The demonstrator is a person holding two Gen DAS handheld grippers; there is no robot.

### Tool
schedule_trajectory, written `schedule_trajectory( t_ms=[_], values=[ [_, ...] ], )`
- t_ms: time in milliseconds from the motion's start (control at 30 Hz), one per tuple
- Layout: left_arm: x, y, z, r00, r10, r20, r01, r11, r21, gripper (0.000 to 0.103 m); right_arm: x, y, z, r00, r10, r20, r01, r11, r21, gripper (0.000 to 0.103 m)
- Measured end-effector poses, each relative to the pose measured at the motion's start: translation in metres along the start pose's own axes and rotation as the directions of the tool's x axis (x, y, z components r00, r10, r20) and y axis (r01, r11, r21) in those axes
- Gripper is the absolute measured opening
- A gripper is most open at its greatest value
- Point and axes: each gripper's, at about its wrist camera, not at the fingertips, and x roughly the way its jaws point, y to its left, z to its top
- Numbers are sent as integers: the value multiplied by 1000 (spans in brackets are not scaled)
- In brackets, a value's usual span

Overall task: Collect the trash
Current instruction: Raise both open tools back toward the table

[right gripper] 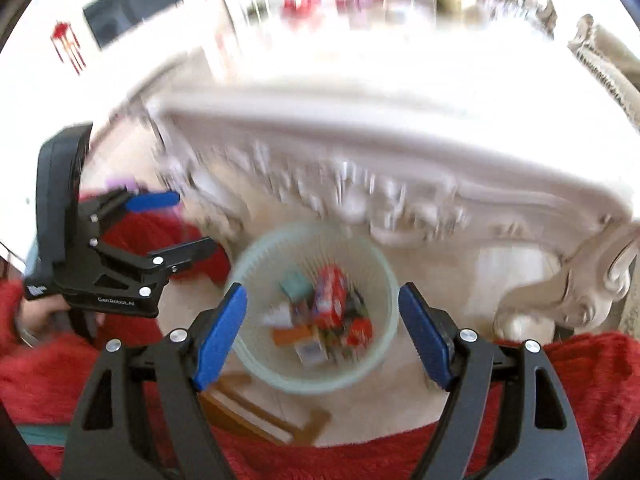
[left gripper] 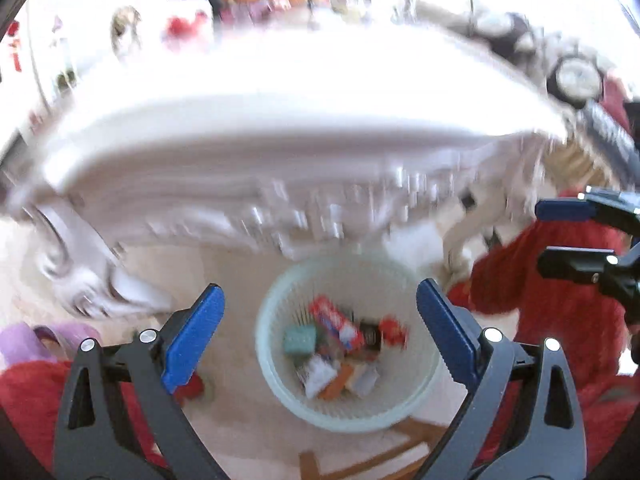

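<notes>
A pale green mesh basket (left gripper: 264, 360) (right gripper: 320, 387) stands on the light floor below both grippers. It holds several pieces of trash: a red wrapper (left gripper: 336, 320) (right gripper: 330, 296), a teal box (left gripper: 299, 340) (right gripper: 296, 286), and orange and white scraps. My left gripper (left gripper: 320, 290) hangs above the basket, open wide with nothing between its blue pads. My right gripper (right gripper: 323, 290) is also above the basket, open and empty. Each gripper shows in the other's view, the right gripper (left gripper: 539, 236) at the right edge and the left gripper (right gripper: 194, 220) at the left. Both views are motion-blurred.
A white table (left gripper: 280, 152) (right gripper: 360, 148) with a carved apron and a scrolled leg (right gripper: 580, 300) stands just beyond the basket. Red fuzzy sleeves (left gripper: 560, 320) (right gripper: 592, 380) flank it. A wooden frame (left gripper: 360, 460) (right gripper: 260, 412) lies on the floor on the near side.
</notes>
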Motion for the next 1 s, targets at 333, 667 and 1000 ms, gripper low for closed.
schedule_trajectory(
  t_ms=[333, 667, 1000],
  values=[
    [-40, 59, 142, 983, 81, 164, -71, 995, -64, 94, -30, -35, 112, 968, -66, 241, 80, 996, -48, 77],
    [-6, 129, 241, 986, 81, 145, -55, 983, -177, 94, 17, -75, 177, 987, 13, 162, -15, 1000, 11, 77],
    [49, 158, 309, 987, 144, 70, -138, 988, -75, 94, 68, -88, 242, 995, -4, 103, 7, 999, -33, 80]
  ],
)
